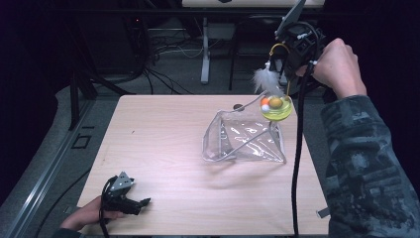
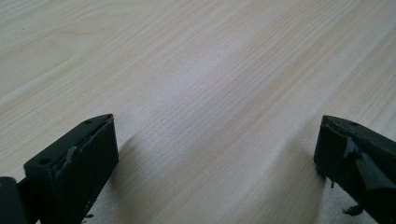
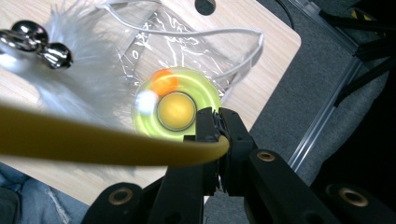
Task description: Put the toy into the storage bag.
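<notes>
Writing: no brand, label or lettering can be read on any item
Toy: a cat teaser toy [image 1: 276,108] hangs in the air at the table's far right corner, above the clear bag; it is made of a yellow-green translucent disc with a yellow dome at its centre, an orange ball and a white ball in its ring, a white feather tuft [image 1: 264,79], two small silver bells [image 3: 35,42] and a yellow curved band [image 3: 107,142]
Right claw: the right claw [image 3: 218,140] is closed tight on the end of the yellow curved band, lifted above the table's far right corner in the person's right hand [image 1: 338,67], its black cable trailing down past the table's right edge
Bag: a clear plastic bag [image 1: 245,139] lies on the right half of the table, crumpled and partly propped up, with a thin white cord [image 3: 187,32] running over it; whether anything is inside cannot be told
Left claw: the left claw [image 1: 143,202] rests at the near left of the table in the person's left hand, jaws spread wide with only bare wood between them
Table: a pale wood-grain table [image 1: 158,148] with a small dark round hole [image 1: 238,106] near its far edge, just behind the bag
Surroundings: grey floor, cables and metal frame legs beyond the far edge
</notes>
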Available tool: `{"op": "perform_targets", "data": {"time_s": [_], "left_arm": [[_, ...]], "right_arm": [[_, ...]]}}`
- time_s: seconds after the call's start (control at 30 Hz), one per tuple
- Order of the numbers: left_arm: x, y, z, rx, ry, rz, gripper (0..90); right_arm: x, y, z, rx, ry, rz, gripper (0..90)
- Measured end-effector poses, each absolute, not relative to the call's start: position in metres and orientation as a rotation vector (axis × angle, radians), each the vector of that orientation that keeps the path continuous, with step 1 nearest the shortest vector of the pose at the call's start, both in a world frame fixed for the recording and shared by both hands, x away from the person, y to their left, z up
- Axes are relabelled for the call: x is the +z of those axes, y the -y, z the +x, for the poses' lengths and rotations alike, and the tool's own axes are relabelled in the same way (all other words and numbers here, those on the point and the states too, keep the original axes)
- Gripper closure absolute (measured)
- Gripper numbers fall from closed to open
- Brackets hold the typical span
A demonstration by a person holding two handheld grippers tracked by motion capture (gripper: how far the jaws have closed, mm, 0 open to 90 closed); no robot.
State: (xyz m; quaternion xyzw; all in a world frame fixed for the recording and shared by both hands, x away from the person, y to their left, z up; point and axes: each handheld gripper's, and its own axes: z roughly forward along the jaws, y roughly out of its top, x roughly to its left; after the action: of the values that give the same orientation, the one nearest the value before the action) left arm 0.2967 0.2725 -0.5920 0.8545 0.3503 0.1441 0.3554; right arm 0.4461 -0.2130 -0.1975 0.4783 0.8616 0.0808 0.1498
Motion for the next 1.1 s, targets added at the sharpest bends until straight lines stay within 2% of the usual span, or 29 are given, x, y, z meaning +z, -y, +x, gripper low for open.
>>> {"op": "perform_targets", "data": {"time_s": [0.57, 1.1], "left_arm": [[-0.592, -0.273, 0.297, 0.373, -0.905, 2.208, 0.0], [-0.592, -0.273, 0.297, 0.373, -0.904, 2.209, 0.0]], "right_arm": [[-0.218, 0.179, 0.458, 0.267, -2.542, 1.32, 87.4], [-0.263, 0.166, 0.473, 0.246, -2.592, 1.341, 87.4]]}}
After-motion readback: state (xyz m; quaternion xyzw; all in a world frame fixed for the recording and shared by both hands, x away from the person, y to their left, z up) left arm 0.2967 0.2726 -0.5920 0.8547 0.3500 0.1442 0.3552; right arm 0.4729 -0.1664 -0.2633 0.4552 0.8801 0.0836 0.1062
